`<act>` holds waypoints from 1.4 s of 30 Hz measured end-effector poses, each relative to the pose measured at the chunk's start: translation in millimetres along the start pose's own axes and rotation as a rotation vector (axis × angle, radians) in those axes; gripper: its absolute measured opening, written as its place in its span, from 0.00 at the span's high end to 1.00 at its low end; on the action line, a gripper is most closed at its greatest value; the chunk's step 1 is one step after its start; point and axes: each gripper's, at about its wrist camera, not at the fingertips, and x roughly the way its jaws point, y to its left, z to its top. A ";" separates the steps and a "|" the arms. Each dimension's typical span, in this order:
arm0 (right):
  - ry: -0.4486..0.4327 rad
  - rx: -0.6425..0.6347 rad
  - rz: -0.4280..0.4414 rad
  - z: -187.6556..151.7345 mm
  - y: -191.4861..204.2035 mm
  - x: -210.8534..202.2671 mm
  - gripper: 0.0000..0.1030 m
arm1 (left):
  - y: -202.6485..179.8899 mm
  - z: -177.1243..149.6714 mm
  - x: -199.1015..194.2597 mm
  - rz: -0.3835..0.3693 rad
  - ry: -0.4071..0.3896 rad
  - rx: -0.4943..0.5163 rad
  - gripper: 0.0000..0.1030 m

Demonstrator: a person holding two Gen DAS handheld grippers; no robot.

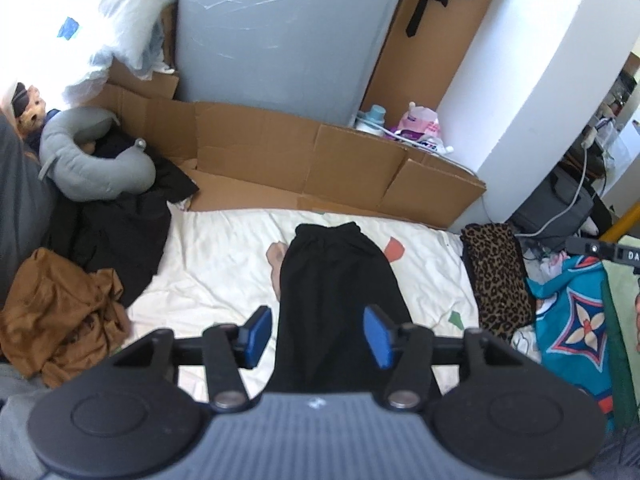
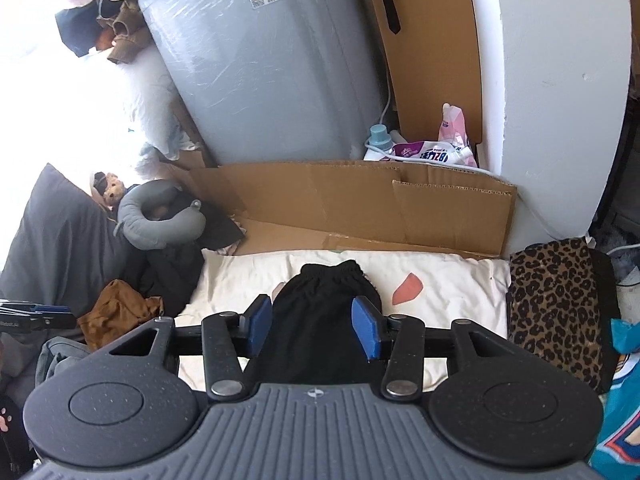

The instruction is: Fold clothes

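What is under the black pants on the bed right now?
The black pants lie flat on a cream sheet with coloured prints; a tan print peeks out at their left edge. Whatever else they cover is hidden.

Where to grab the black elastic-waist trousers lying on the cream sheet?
Probably the gathered waistband end of the black elastic-waist trousers, coming down from above. They lie flat and lengthwise, waistband farthest away; its bunched elastic stands proud, so open fingers can pinch there.
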 end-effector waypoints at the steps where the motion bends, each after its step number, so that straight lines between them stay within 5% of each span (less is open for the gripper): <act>1: -0.001 -0.004 0.003 -4.9 1.5 -3.4 0.50 | 2.6 -4.5 -1.1 0.001 0.001 -0.010 0.47; 18: 0.033 0.099 -0.016 -89.1 -7.3 2.1 0.50 | 48.2 -71.7 1.4 0.026 0.025 -0.127 0.47; 37: 0.285 0.163 -0.114 -200.6 -66.7 116.1 0.55 | 91.8 -193.0 136.8 -0.031 0.265 -0.264 0.55; 42: 0.355 0.180 -0.139 -229.5 -82.9 146.6 0.55 | 99.4 -229.7 173.3 -0.055 0.354 -0.321 0.68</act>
